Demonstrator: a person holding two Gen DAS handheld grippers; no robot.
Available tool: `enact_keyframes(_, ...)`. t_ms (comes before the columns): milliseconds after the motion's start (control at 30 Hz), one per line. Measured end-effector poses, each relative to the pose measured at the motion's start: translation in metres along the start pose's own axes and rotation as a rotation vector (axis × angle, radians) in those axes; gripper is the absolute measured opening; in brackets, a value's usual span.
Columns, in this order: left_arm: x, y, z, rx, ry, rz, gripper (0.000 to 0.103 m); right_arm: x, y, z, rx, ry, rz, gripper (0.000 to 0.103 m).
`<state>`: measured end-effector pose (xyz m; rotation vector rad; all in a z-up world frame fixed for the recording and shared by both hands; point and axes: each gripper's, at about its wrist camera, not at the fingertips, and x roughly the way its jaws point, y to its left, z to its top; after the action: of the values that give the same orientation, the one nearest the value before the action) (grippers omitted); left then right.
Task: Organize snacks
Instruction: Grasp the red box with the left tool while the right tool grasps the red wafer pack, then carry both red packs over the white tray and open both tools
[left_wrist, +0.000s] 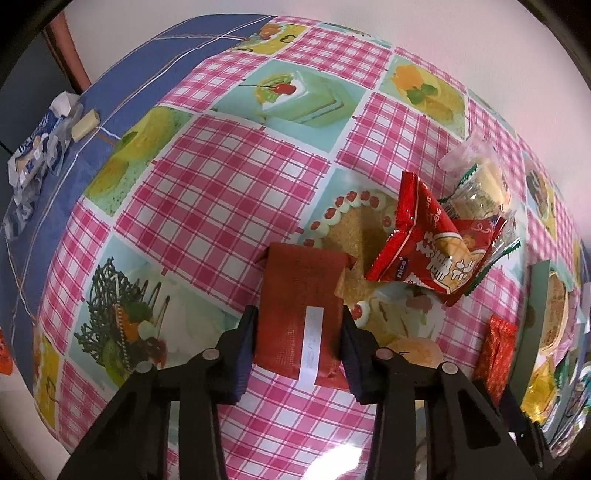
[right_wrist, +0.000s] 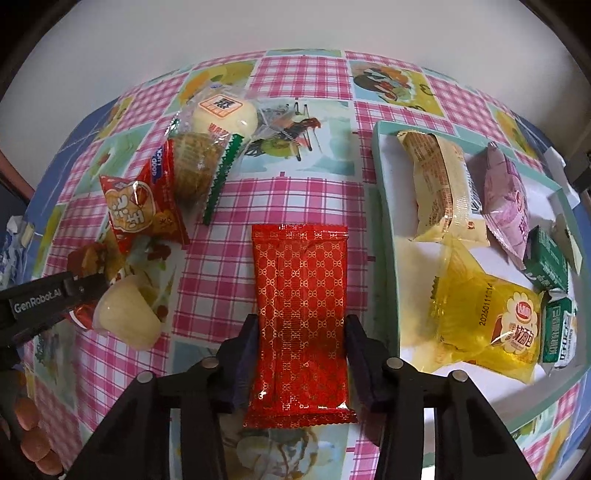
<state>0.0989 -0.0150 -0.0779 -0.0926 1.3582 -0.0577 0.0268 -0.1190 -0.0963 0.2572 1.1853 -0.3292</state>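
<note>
Snacks: loose packets scattered on the counter, which is covered with a pink checked cloth; several are already laid in a pale green tray at the right of the right wrist view.
Left tongs: clenched on a dark red packet, seen bottom centre of the left wrist view; both pads are pressed against its long edges.
Right tongs: clenched on a bright red patterned packet, bottom centre of the right wrist view; the packet is lying flat on the cloth, just left of the tray wall.
Tray contents: a pale yellow packet, a lilac packet, a clear yellow packet and small green boxes.
Unsorted remainder: a red biscuit bag, a clear wrapped cake, a white bun packet and a jelly cup, grouped at the left of the right wrist view.
Step judged in hand: both gripped packets to be lifted and carried to the tray.
Handling advice: each packet is best raised straight up before being swung across, so the tray wall is cleared; the grip is best kept light, since the wrappers are slippery and their contents are probably crushable.
Placement advice: free white floor is visible at the tray's near left corner; the packet is best laid flat there and not dropped on the clear yellow packet.
</note>
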Motion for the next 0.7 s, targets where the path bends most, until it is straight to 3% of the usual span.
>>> enact_keyframes(267, -0.013, 0.013, 0.004, -0.024, -0.017, -0.041, 0.043, -0.004, -0.009, 0.004, 0.037, -0.003, 0.026, 0.048)
enact_keyframes(700, -0.053, 0.023, 0.008, -0.041, -0.093, -0.070, 0.043, -0.043, -0.012, 0.011, 0.063, -0.101, 0.069, 0.048)
